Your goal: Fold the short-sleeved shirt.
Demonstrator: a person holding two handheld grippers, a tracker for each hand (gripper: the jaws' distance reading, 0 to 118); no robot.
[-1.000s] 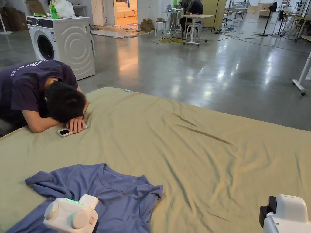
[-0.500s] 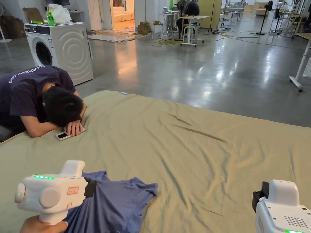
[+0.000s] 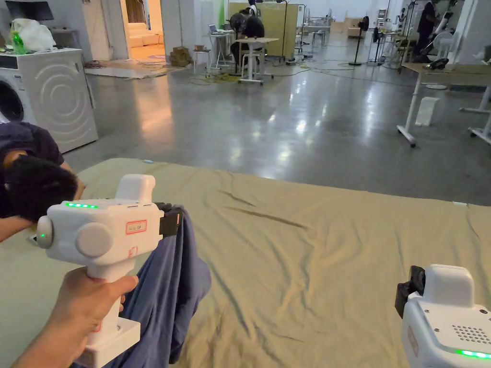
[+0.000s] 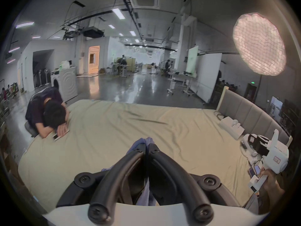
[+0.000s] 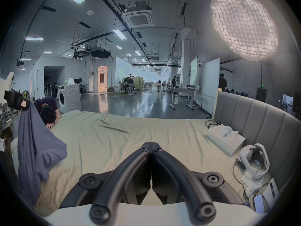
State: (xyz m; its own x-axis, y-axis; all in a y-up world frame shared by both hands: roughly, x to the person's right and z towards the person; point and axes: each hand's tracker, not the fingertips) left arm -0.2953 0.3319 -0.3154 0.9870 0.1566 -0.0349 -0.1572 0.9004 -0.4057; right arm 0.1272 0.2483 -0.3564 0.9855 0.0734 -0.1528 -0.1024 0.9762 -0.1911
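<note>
A blue short-sleeved shirt [image 3: 175,282] hangs in a bunch from my left gripper [image 3: 178,221], its lower part still resting on the bed's olive sheet [image 3: 307,268]. In the left gripper view both jaws of the left gripper [image 4: 147,145] press on a fold of the shirt [image 4: 146,140]. The right gripper view has the shirt [image 5: 34,141] draped down at the far left, held up by the left gripper [image 5: 24,104]. My right gripper [image 5: 151,145] is shut with nothing in it, low over the sheet near the bed's right front; its white body [image 3: 446,316] fills the head view's lower right corner.
A person [image 3: 29,187] leans head-down on the bed's far left edge. A padded headboard [image 5: 254,115] runs along the right, with a white box [image 5: 226,138], a headset [image 5: 254,161] and phones beside it. A washing machine [image 3: 52,96] stands behind on the grey floor.
My left gripper has risen from the sheet with the shirt in it, so the shirt went from lying flat to hanging. The head camera has swung right. The right gripper has stayed low.
</note>
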